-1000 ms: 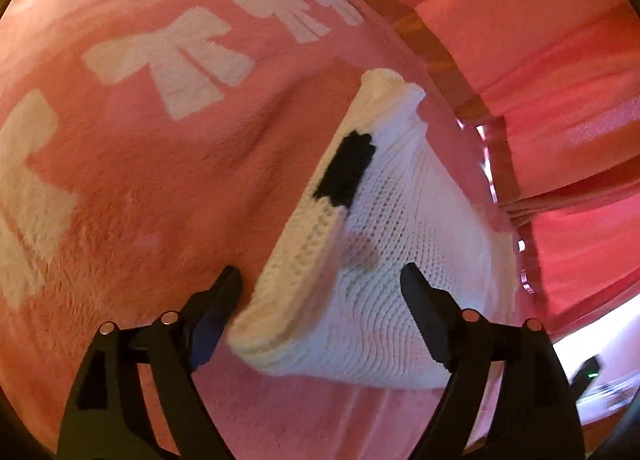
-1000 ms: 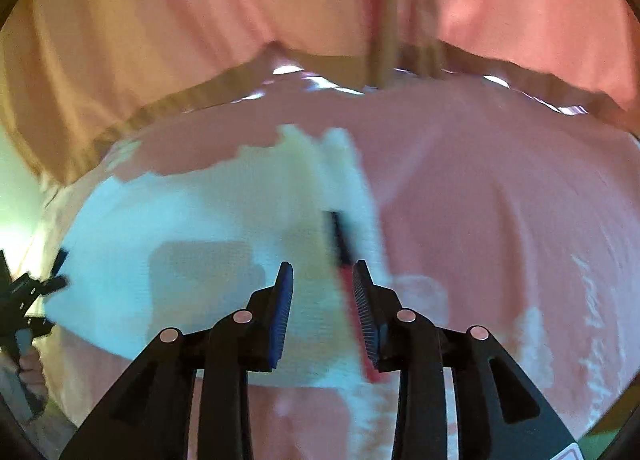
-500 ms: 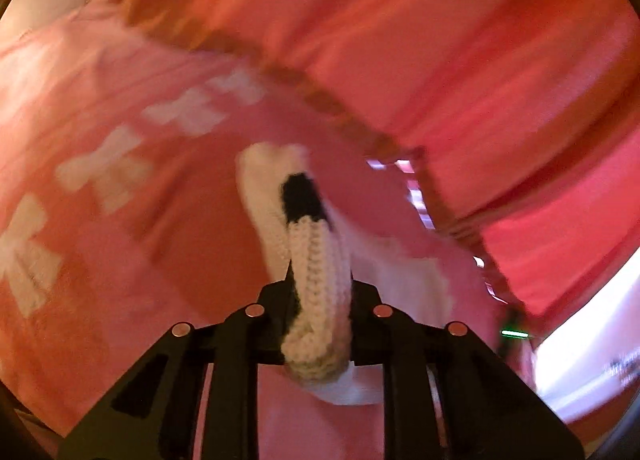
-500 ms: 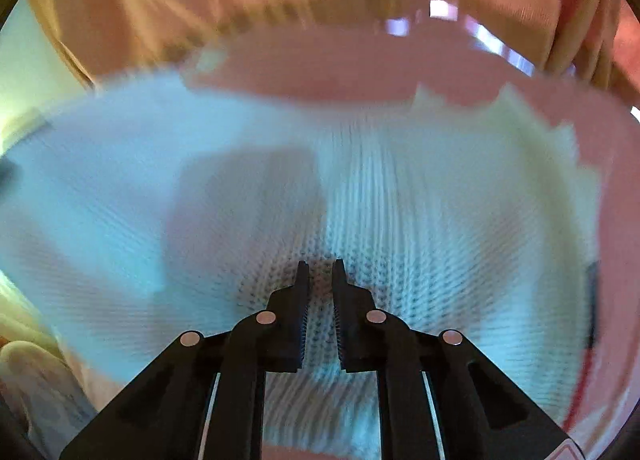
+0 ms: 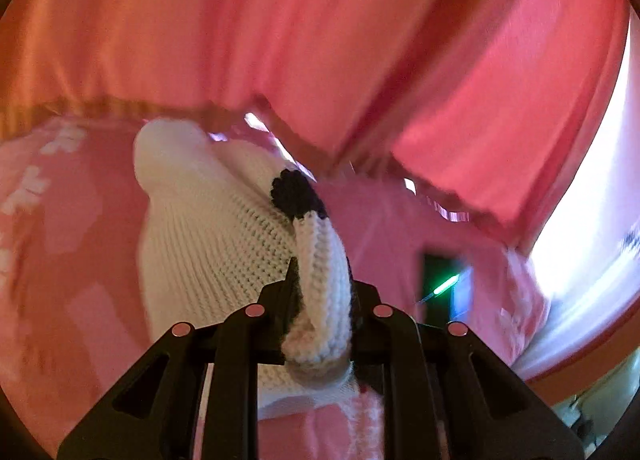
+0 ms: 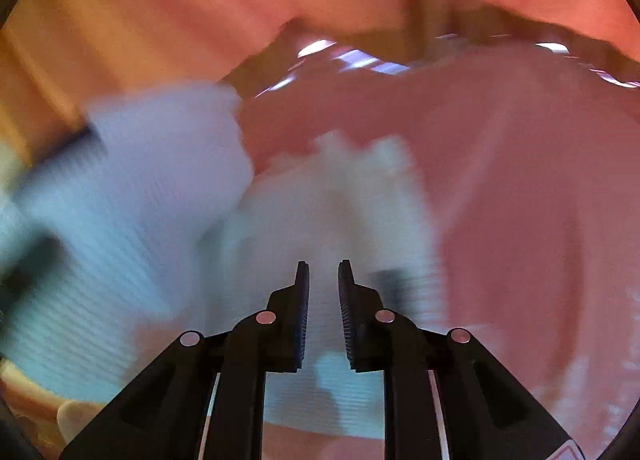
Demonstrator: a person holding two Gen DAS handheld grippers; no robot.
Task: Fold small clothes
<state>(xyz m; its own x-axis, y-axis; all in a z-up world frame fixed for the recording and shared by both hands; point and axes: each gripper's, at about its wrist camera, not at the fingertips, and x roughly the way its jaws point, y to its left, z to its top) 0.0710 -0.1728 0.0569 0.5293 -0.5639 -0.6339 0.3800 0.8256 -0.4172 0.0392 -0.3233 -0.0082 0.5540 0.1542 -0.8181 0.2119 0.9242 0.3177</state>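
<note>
- Left hand-held gripper (image 5: 320, 300): clamped on the thick ribbed edge of the white knit garment (image 5: 216, 236). Judged purpose: lifting that edge clear of the pink blanket (image 5: 72, 260) so it can be carried over for a fold.
- Right hand-held gripper (image 6: 323, 300): fingers a narrow gap apart with nothing between them, poised low over the garment's lower layer (image 6: 332, 199). Judged purpose: steadying or pinning the lying part; contact cannot be told through the blur.
- Garment, location: partly raised at the left hand-held gripper, the rest draped down onto the blanket, near the red curtain (image 5: 360, 39).
- Garment, appearance: cream-white chunky knit, ribbed border, one small black crocheted patch (image 5: 294, 191) on the border; soft and limp, likely to sag.
- Blanket: pink with pale bow motifs.
</note>
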